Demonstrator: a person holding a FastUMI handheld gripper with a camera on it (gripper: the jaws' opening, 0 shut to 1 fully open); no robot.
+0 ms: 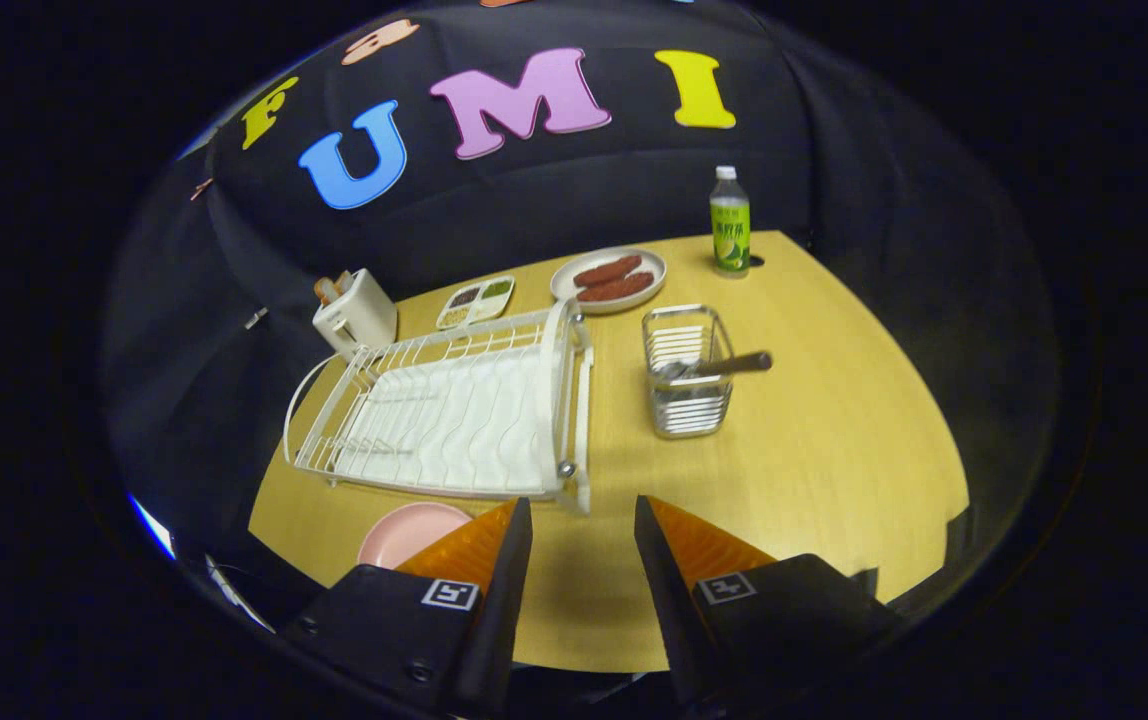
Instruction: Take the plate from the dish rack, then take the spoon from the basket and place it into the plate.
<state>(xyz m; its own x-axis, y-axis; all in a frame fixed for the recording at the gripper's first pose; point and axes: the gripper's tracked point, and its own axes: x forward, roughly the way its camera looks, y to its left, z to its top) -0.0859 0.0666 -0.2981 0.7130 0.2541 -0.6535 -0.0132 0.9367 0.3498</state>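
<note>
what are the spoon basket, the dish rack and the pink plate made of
Basket: shiny metal wire, likely steel, with bright glints. Dish rack: white coated wire over a ribbed tray that looks plastic. Pink plate: smooth and matte, plastic or ceramic. The open claw holds nothing.

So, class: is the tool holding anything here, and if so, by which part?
Nothing is held. The tool is open over bare table, the pink plate beside one finger and the spoon in its basket.
</note>
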